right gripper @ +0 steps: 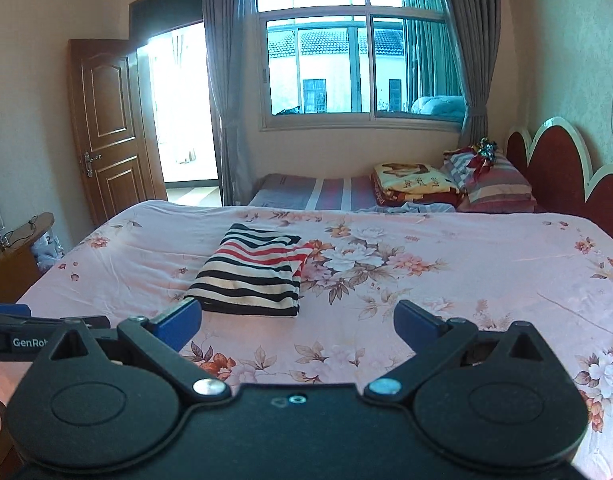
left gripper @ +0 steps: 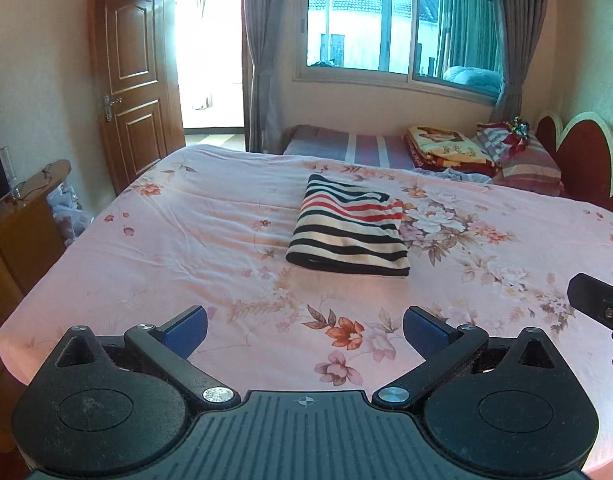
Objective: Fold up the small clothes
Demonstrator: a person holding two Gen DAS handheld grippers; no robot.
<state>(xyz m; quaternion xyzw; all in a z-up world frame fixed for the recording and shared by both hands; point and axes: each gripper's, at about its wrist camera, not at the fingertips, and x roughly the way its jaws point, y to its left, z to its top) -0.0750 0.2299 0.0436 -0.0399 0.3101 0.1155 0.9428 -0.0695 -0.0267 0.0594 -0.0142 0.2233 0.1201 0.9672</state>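
A striped garment (left gripper: 352, 226) in black, cream and red lies folded into a neat rectangle on the pink floral bedspread (left gripper: 178, 232). My left gripper (left gripper: 305, 330) hovers open over the near part of the bed, well short of the garment, with nothing between its blue pads. In the right wrist view the same folded garment (right gripper: 252, 274) lies ahead and to the left. My right gripper (right gripper: 297, 326) is open and empty, close to the garment's near edge. The left gripper's body (right gripper: 30, 336) shows at the left edge there.
A second bed with folded blankets (left gripper: 442, 146) and striped pillows (left gripper: 522, 156) stands behind, under the window (left gripper: 402, 28). A red headboard (left gripper: 578, 152) is at the right. A wooden door (left gripper: 130, 80) and a wooden cabinet (left gripper: 22, 216) are at the left.
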